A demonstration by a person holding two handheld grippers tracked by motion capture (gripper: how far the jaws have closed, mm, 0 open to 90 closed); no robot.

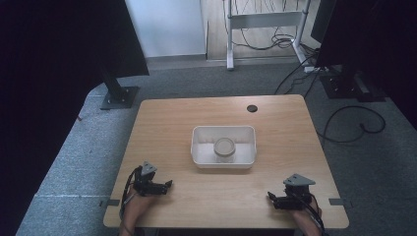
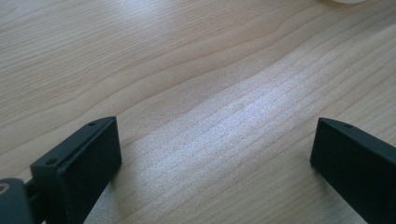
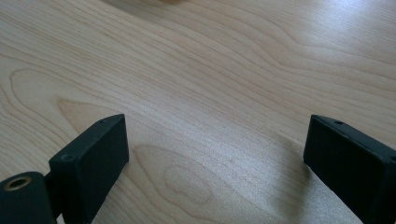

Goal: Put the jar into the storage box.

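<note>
Wooden table [image 1: 162,123] with a white rectangular bin [image 1: 199,147] at its middle, a small round jar [image 1: 224,149] with a pale lid standing upright inside. Left gripper [image 1: 166,185] low at the near left edge, jaws spread wide over bare wood, grasping nothing. Right gripper [image 1: 272,198] at the near right edge, jaws likewise wide apart and empty. Both well apart from the bin. Round dark hole [image 1: 252,108] near the table's far edge

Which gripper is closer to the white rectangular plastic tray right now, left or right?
Left, slightly. The left gripper sits just past the white rectangular plastic tray's near-left corner. The right gripper sits farther off, toward the table's near-right edge. Both are open, holding nothing.
</note>
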